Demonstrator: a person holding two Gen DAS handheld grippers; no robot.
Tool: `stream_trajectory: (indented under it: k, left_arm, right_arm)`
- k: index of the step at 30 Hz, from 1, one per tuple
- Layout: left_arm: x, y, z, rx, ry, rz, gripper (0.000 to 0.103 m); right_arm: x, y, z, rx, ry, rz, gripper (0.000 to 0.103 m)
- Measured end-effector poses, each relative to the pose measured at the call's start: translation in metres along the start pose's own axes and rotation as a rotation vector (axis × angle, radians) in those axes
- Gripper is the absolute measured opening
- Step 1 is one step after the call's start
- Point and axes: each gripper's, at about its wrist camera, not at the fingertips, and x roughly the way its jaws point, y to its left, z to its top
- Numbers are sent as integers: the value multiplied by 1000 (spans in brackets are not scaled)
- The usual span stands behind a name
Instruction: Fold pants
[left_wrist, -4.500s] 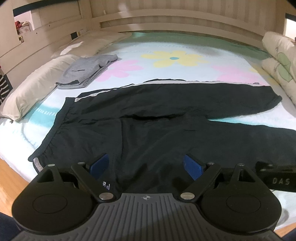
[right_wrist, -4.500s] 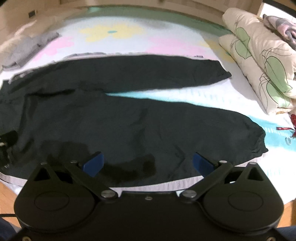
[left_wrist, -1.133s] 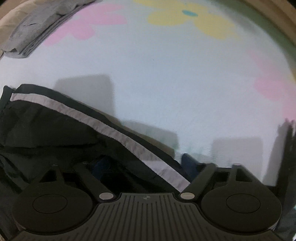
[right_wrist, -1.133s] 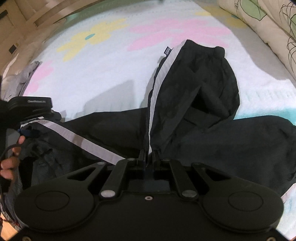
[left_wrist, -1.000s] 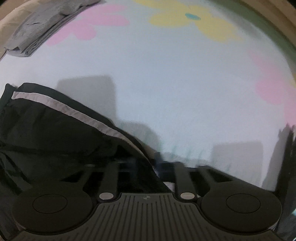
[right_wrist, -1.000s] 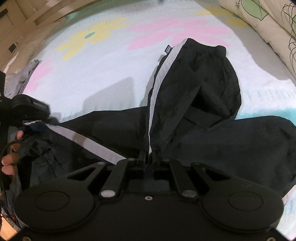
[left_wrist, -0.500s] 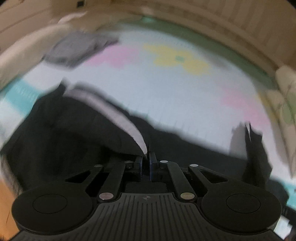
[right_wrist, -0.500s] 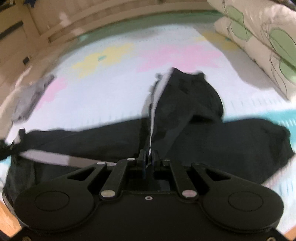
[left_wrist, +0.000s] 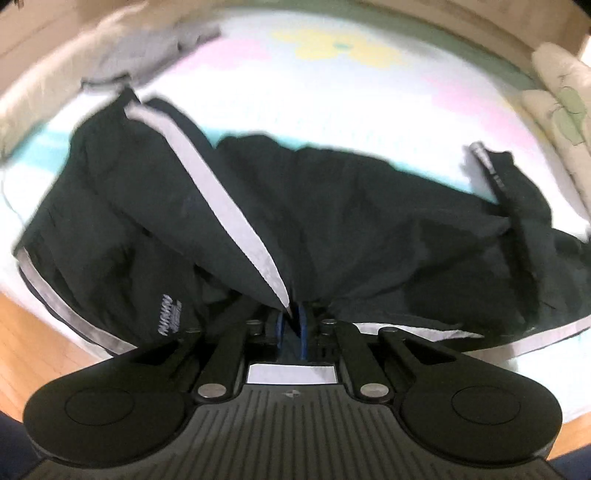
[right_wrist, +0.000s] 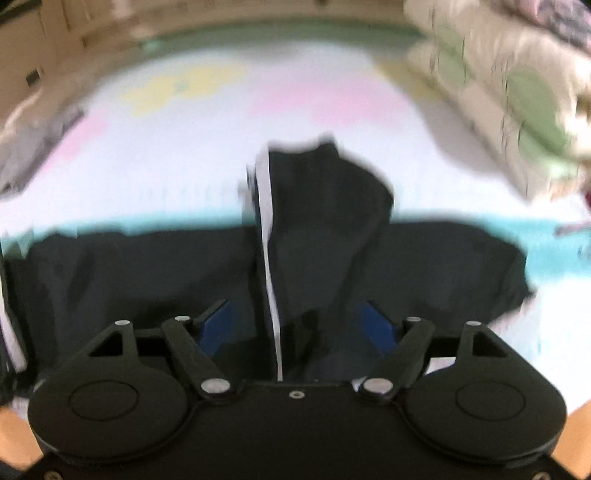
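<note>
Black track pants (left_wrist: 351, 221) with a grey side stripe lie across the flower-print bed (left_wrist: 332, 92), the far leg drawn over the near one so the two stack for a lengthwise fold. My left hand-held gripper (left_wrist: 290, 321) is clenched on the striped seam near the waist, which I judge holds that edge in line. My right hand-held gripper (right_wrist: 299, 325) is released, pads (right_wrist: 218, 321) spread either side of the leg fabric.
</note>
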Motion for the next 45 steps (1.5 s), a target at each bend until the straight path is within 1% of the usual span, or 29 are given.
stream_trajectory:
  k: [3,6,7,8,10,12,15,16,17,18,19,21,23,26,29,30,31,32,34,35,36,37,38,40,43,45]
  left_arm:
    - [-20,4,-4,-35,-23,-33,9]
    - [-34,7,1,-55,-80,-40,9]
    - [-30,12,5,-46,-87,-35,10]
    - [-30,11,7,-36,-82,-27,10]
    - [-24,12,6,-37,-55,-28,10]
    - [-17,14,4,-38,-39,-25,10]
    - [-12,18,9,-38,-47,-42,10]
    - [-10,18,13,-32,-50,-46,10]
    - [-6,17,17,-29,-53,-48,10]
    - [0,13,25,-21,-58,-56,10]
    - [6,10,29,-8,-65,-60,10]
    - [20,-1,37,23,-67,-46,11]
    - [35,-11,40,57,-52,-38,11]
    - [55,-17,32,76,-8,-14,11]
    - [76,-20,18,86,68,11,11]
    - [81,-20,14,84,98,19,11]
    - [83,-21,10,86,100,23,11]
    - [80,-23,7,99,81,31,12]
    - [76,-28,3,140,73,48,15]
    - [74,-28,1,144,70,55,17]
    - [73,-28,-2,142,66,59,17]
    - [72,-27,-3,136,64,58,18]
    - [70,-26,-4,127,64,56,18]
    - [68,-23,-6,108,65,52,19]
    - [68,-23,-2,110,65,56,19]
    - [69,-23,-2,112,63,58,20]
  right_arm:
    - [21,12,28,-28,-29,-8,78]
    - [61,30,51,-57,6,-29,75]
    - [72,37,56,-64,15,-35,72]
    - [82,45,58,-75,22,-49,70]
    - [106,57,59,-107,45,-107,67]
    - [130,68,61,-150,83,-147,63]
    - [156,73,56,-193,141,-208,50]
    - [159,71,55,-198,150,-215,37]
    - [158,69,54,-194,144,-211,16]
    - [153,65,55,-182,135,-210,8]
    - [145,59,57,-159,113,-209,7]
    - [114,38,62,-84,39,-158,7]
    - [74,3,63,18,-29,-113,7]
    - [30,-59,52,179,-71,-90,8]
    - [4,-126,24,313,-50,-138,10]
    - [2,-142,15,331,-32,-156,10]
    - [3,-158,4,346,-1,-178,11]
    - [8,-174,-6,361,34,-187,17]
    - [20,-203,-26,428,130,-190,20]
    - [24,-215,-33,479,168,-194,31]
    - [26,-227,-38,529,190,-207,35]
    - [25,-234,-41,549,181,-219,43]
    - [22,-239,-42,552,163,-245,48]
    - [13,-245,-39,557,119,-278,53]
    - [7,-247,-34,571,50,-247,54]
    - [13,-237,-29,532,47,-200,54]
